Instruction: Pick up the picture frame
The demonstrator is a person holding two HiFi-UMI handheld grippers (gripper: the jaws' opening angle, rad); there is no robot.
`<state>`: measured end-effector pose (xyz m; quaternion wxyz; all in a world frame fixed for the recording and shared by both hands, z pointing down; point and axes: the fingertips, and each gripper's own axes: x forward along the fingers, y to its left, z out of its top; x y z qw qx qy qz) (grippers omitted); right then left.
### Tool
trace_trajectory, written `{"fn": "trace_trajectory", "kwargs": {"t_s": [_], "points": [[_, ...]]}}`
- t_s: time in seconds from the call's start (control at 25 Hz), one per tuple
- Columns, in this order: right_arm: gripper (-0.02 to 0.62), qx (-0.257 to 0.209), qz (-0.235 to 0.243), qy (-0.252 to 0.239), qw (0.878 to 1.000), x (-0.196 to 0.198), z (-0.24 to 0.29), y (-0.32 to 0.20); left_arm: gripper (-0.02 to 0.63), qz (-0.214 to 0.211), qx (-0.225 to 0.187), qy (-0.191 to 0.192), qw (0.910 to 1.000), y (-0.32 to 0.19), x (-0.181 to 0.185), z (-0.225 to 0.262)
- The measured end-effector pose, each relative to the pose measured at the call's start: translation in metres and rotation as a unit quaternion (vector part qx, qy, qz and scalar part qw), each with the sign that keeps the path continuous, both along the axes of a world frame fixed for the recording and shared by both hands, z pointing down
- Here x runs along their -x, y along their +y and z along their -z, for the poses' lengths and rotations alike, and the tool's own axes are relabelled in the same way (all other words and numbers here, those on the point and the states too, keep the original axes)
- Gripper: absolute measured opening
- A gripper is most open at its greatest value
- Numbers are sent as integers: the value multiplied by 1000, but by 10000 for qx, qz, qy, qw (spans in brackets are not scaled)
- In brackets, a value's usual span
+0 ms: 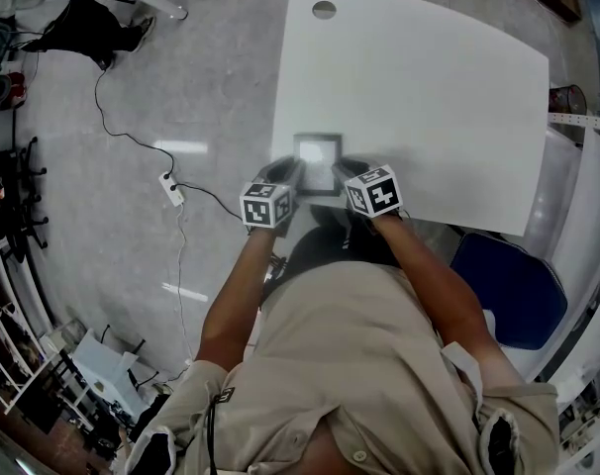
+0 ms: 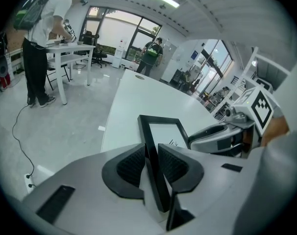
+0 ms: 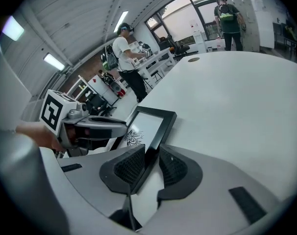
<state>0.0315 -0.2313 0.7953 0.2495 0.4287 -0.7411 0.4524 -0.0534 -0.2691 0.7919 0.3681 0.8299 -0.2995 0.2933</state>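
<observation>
The left tongs (image 2: 151,153) are clenched on the frame (image 2: 163,131). Its left rail runs up between the ribbed pads (image 2: 131,163), which are drawn in to a narrow gap and look pressed against both sides of the rail. The right tongs (image 3: 151,158) grip the opposite rail the same way, with the black moulding wedged between their two pads. So the frame is held on both sides at once, one pair of tongs to each long edge.

The frame is small, with a black border around a white sheet that carries a dark drawing near one corner. It sits at the near edge of the white desk (image 1: 429,97), just in front of the person. Whether it has left the surface yet, I cannot tell.

It should be light and stiff, so the rails will not bend under the grip. The smooth moulding may slide on the pads if the squeeze is slack. If the front is glazed, which the views do not settle, it would be the fragile part, so the rails are the right place to hold. Both sides need to rise level together, because one side lagging would twist the frame out of a grip.

Beyond the desk are pale floor and people standing at other tables.
</observation>
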Motion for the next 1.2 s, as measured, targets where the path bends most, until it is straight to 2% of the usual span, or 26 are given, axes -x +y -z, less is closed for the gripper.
{"fn": "trace_trajectory", "kwargs": {"t_s": [0.32,0.6,0.8,1.0,1.2], "points": [[81,-874,59,370,9955,2,42,-11,84,225,-495,227,9983,-4,7,42],[81,-1843,182,738,9799,6,107,-23,84,330,-1158,533,9913,-10,12,102],[81,-2475,127,880,9648,13,167,-28,84,380,-1800,764,9800,-15,19,166],[80,-3096,-19,930,9463,14,230,-27,84,367,-2462,985,9635,-13,22,231],[77,-3634,-57,992,9263,17,287,-24,84,405,-2895,1190,9489,-7,27,278]]}}
